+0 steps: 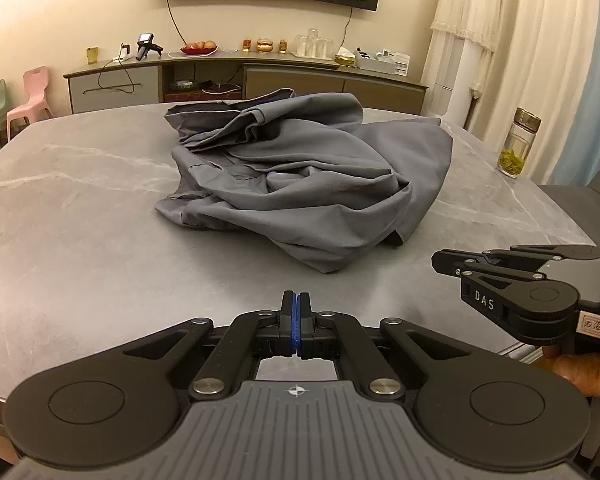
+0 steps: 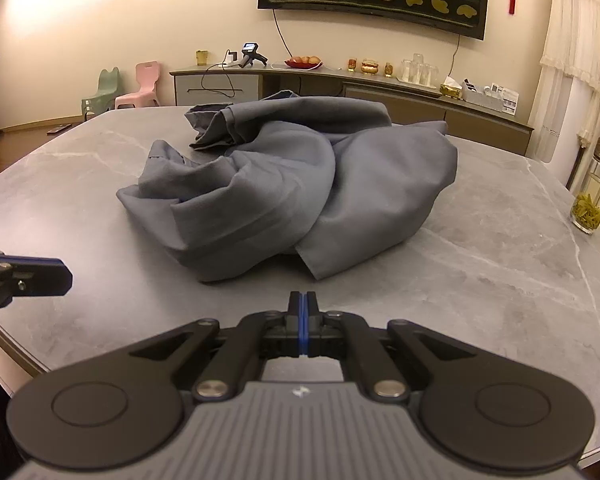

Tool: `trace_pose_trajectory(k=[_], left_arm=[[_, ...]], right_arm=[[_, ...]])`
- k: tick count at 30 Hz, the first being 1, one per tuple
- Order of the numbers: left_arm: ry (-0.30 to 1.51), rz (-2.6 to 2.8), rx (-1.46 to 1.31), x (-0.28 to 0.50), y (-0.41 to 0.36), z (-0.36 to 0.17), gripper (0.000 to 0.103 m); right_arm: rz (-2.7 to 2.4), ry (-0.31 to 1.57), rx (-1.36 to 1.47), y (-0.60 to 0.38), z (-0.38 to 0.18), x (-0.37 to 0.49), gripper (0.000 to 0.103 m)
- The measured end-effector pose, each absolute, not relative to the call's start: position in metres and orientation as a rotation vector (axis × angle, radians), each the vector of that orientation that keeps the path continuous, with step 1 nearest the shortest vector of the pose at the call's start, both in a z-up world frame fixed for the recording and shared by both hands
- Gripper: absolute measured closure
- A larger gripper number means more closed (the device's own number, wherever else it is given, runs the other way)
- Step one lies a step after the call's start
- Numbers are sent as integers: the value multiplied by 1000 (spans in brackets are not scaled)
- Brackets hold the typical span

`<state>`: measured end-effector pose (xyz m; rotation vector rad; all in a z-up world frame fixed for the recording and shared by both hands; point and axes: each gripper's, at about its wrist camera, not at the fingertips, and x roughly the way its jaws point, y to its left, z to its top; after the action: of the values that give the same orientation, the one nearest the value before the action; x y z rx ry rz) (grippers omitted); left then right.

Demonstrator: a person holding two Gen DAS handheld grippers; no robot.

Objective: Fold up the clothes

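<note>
I find the grey garment (image 1: 300,184) crumpled at the centre of the marble table (image 1: 80,208), untouched. My left gripper (image 1: 296,306) and right gripper (image 2: 302,304) wait nearside, jaws closed, empty, ready to approach.

Beyond my fingertips the grey garment (image 1: 300,184) lies bunched, its folds hiding its shape and whatever cloth lies beneath. Right of my right fingers, the glass jar (image 2: 592,196) runs off the picture's edge. To their left, my left gripper (image 2: 66,276) shows only its tip. The sideboard's (image 1: 244,76) small items far ahead are too small to identify.
</note>
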<state>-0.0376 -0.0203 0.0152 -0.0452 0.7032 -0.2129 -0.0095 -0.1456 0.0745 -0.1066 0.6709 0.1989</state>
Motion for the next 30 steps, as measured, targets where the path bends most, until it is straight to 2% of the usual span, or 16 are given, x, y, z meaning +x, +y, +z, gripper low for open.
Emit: trace_pose_trajectory(k=[2,3,4,5,6,8,15,20,27,29,30], left_arm=[[711,-209,-66,-36,-18,17,103],[712,-207,-78,-35,-17,18,97],[717,-204,-91,-35,-16,19,89],[720,-206,-102,-35,-15,20,62],[712,-208,-110,-36,-13,21,31],[679,-201,-115,-39,-12,26,13],[677,-249,-103,-13,-21,36,7],[690,-237,-108,36,-20,32,5],[759,-187,-169,131,9,9,5],[779,-206,-166,153,11,2,7],[795,-210,-151,161,9,-5,13]], right_arm=[[182,675,-100,-146,74,-8,95],[172,674,-97,-147,74,-7,75],[164,667,-96,-147,75,-7,44],[156,660,-95,-147,76,-7,33],[156,654,-93,-147,77,-8,28],[158,656,-90,-146,78,-7,28],[145,662,-43,-150,81,-2,28],[116,609,65,-174,108,22,17],[194,623,-91,-149,118,103,11],[219,672,-169,-130,103,128,19],[223,703,-194,-124,94,138,48]])
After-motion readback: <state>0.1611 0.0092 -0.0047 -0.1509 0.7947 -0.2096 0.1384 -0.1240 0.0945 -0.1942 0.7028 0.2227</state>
